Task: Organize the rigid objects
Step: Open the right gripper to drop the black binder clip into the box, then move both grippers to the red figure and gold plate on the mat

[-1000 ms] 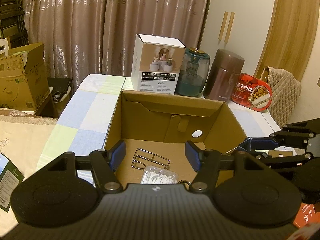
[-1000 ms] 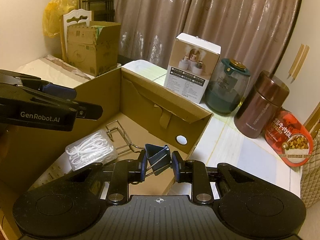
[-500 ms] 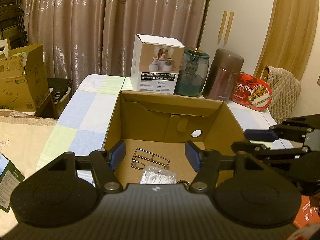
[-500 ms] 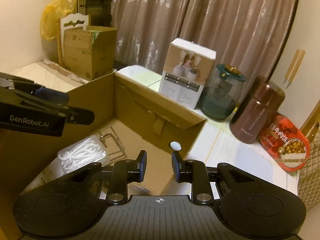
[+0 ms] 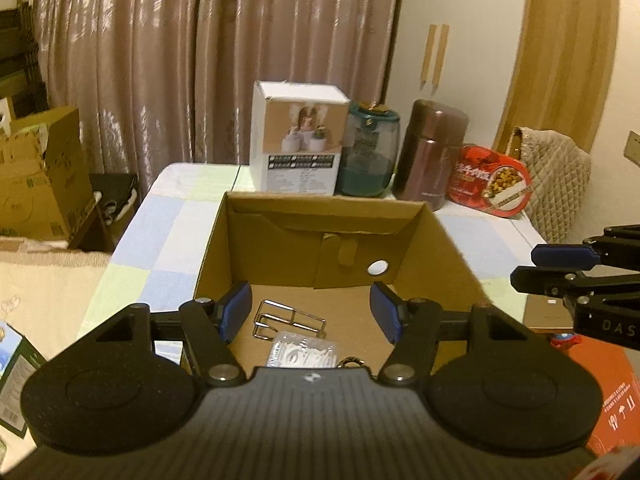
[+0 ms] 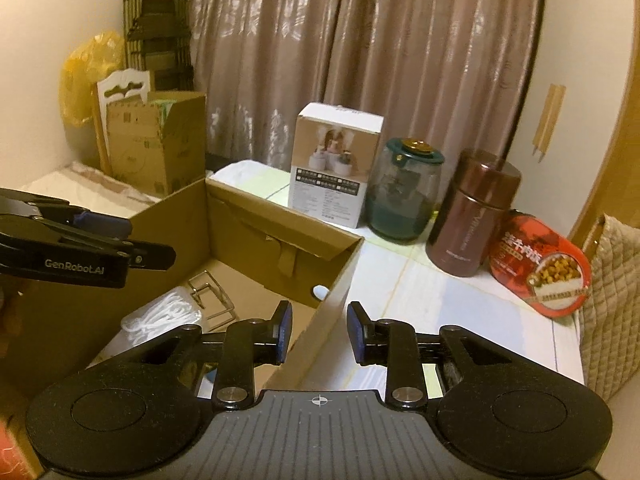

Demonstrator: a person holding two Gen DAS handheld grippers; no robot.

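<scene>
An open cardboard box [image 5: 440, 236] stands on the table; it also shows in the right wrist view [image 6: 340, 276]. Inside lie a bent wire rack [image 5: 290, 319], also in the right wrist view [image 6: 210, 298], and a clear packet of white floss picks [image 5: 302, 354], also in the right wrist view [image 6: 160, 314]. My left gripper [image 5: 311, 312] is open and empty above the box's near side. My right gripper [image 6: 319, 332] is open and empty, over the box's right wall. The binder clip is out of sight.
At the table's back stand a white product box [image 5: 298, 148], a green glass jar [image 5: 370, 152], a brown flask [image 5: 430, 160] and a red food tin [image 5: 490, 186]. An orange box [image 5: 604, 392] lies at the right. Cardboard boxes [image 6: 160, 144] stand beyond the left edge.
My right gripper let go of the blue binder clip over the box, then rose and drew back to the right. My left gripper stayed open and hardly moved.
</scene>
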